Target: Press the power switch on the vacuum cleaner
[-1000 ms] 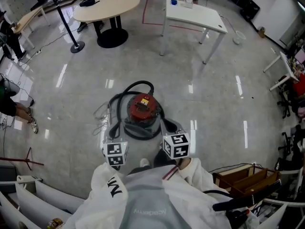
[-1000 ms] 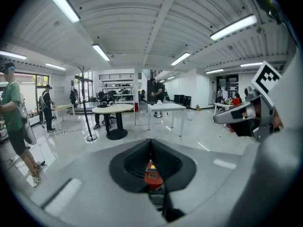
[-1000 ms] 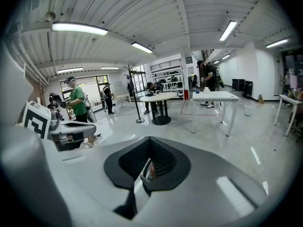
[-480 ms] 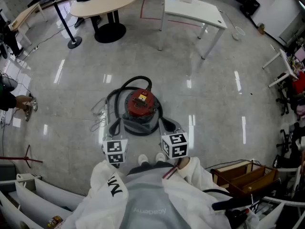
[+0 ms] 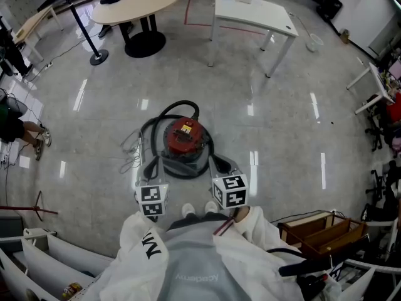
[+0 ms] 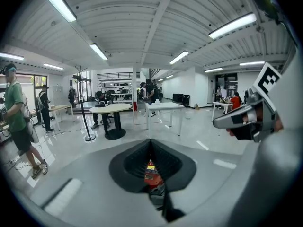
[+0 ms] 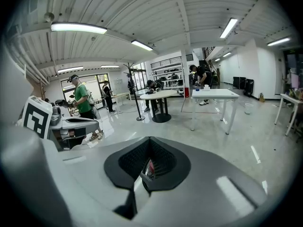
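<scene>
The vacuum cleaner [image 5: 184, 144] stands on the floor just ahead of my feet. It has a round red top, a grey body and a black hose [image 5: 177, 110] looped round it. A yellow-and-dark label patch shows on the red top; I cannot pick out the switch. My left gripper [image 5: 150, 168] hangs at the vacuum's near left, my right gripper [image 5: 220, 164] at its near right, both apart from it. Each has its jaws shut with nothing held. In the left gripper view the red top [image 6: 150, 172] shows through the gap between the pads.
A round table [image 5: 135, 0] and a white rectangular table [image 5: 254, 14] stand far ahead, with a black pole stand [image 5: 93, 54] to the left. A wooden crate [image 5: 322, 234] sits close on my right. A person [image 5: 14, 127] stands at the left edge.
The vacuum has slid a little up in the head view and my shoes have come into sight. Both grippers stay shut beside it. The person at left has shifted.
</scene>
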{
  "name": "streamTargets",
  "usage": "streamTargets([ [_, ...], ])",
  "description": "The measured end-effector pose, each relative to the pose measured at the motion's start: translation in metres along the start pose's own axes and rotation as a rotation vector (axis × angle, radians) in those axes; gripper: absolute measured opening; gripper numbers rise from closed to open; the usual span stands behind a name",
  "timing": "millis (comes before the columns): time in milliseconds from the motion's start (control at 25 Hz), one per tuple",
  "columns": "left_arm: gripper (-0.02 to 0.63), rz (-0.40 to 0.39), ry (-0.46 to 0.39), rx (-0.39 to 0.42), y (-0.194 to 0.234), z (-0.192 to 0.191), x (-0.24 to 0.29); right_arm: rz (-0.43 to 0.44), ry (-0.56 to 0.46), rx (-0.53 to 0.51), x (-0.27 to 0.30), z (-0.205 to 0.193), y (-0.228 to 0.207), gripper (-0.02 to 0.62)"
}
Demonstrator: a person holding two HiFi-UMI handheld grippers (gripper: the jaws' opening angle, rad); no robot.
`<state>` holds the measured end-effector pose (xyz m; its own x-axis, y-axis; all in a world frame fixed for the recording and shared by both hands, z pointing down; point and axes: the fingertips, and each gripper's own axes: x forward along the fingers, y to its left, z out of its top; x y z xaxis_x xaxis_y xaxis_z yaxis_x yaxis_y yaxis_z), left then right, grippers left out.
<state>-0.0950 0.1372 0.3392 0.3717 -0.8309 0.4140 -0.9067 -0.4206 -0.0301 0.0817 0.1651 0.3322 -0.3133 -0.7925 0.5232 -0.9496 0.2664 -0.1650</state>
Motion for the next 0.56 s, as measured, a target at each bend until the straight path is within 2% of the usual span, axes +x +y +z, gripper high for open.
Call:
streamTargets([
  [560,0.000,-0.010,-0.006,0.013,-0.013,0.005,-0.002,-0.005,-0.005,0.013,-0.008,-0.004,-0.008,0.000],
])
